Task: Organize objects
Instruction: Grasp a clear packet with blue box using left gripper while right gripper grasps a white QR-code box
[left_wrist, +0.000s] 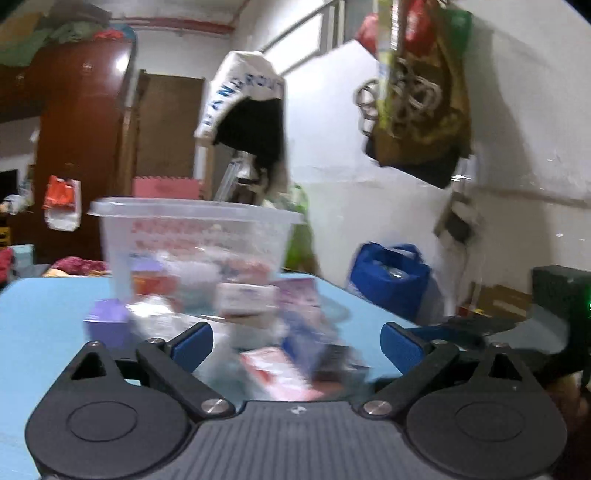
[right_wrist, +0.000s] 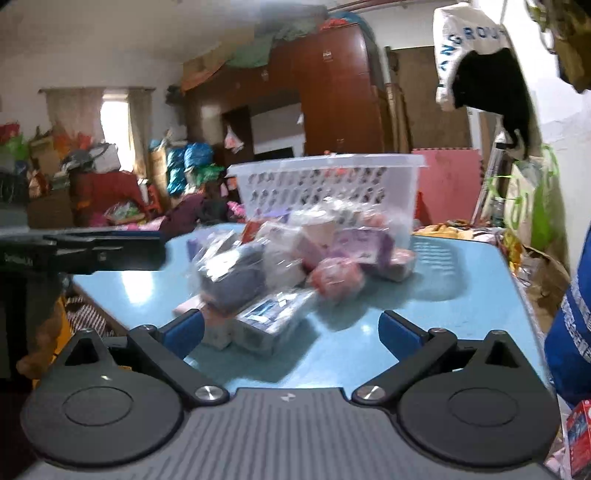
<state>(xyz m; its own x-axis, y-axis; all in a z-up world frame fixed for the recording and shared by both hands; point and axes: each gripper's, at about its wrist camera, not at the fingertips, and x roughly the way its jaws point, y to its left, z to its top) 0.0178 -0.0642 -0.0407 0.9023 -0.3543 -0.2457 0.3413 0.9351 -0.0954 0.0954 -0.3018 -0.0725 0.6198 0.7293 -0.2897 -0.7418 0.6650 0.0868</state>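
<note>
A pile of small packets and boxes (right_wrist: 295, 266) lies on the light blue table (right_wrist: 461, 314), in front of a clear plastic basket (right_wrist: 325, 184) with a perforated side. In the left wrist view the same basket (left_wrist: 195, 236) stands behind the blurred packets (left_wrist: 258, 317), with a purple box (left_wrist: 107, 321) at the left. My left gripper (left_wrist: 297, 345) is open and empty just before the pile. My right gripper (right_wrist: 291, 334) is open and empty, its left finger beside the nearest packets. The other gripper shows at the left edge of the right wrist view (right_wrist: 92, 249).
A blue bag (left_wrist: 391, 277) stands off the table's right side. Bags hang on the white wall (left_wrist: 417, 92). A brown wardrobe (right_wrist: 332, 92) and heaps of clothes and bags (right_wrist: 92, 177) fill the room behind.
</note>
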